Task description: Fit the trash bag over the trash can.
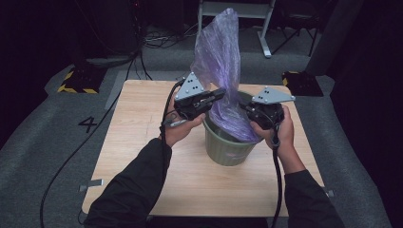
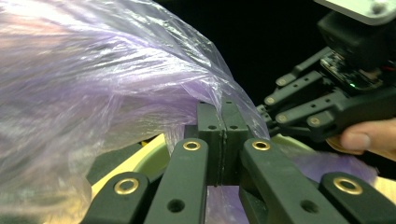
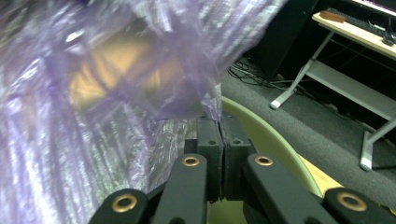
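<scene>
Both claws, left (image 1: 216, 95) and right (image 1: 245, 109), pinched closed on bag (image 1: 219, 57) edge above bin (image 1: 228, 147). Spread evenly, pull hem over rim; avoid tearing.

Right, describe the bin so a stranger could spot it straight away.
Start at the wooden table on the grey carpet. Near its middle, between the person's two hands, stands the green bin. A tall purple plastic bag rises out of it, pinched by both claws.

High view looks down the table (image 1: 142, 156); both gripper views closely share the purple bag (image 2: 93, 93).
</scene>
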Motion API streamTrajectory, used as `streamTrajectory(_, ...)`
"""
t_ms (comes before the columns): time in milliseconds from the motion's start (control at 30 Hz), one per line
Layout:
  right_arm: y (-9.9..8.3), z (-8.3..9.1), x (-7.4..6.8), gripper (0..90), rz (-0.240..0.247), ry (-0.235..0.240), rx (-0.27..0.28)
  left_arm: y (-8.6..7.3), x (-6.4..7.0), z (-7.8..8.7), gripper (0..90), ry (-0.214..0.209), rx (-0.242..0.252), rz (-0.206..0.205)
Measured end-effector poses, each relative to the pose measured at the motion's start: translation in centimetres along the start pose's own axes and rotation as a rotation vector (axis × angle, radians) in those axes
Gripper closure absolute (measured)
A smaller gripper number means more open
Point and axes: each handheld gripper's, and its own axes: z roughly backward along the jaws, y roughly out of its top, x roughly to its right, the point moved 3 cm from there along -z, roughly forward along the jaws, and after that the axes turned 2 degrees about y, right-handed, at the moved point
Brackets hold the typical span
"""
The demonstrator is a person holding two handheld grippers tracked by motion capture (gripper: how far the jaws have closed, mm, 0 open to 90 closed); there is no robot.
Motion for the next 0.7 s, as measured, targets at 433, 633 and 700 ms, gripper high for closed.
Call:
streamTrajectory(433,-1.3,-1.7,0.7,66.1,0.010,-0.040,-0.094,-1.5,0.7,-0.7,89.6,0.039,-0.032,-0.054)
streamTrajectory(633,-1.7,-1.1,1.2,48.8,-0.024,0.020,-0.086,-2.2,-1.1,-0.3,89.6,0.100,-0.044,-0.031)
streamTrajectory(700,-1.9,-0.5,1.3,47.4,-0.032,0.044,-0.074,-2.4,-1.4,-0.1,89.6,0.116,-0.045,-0.025)
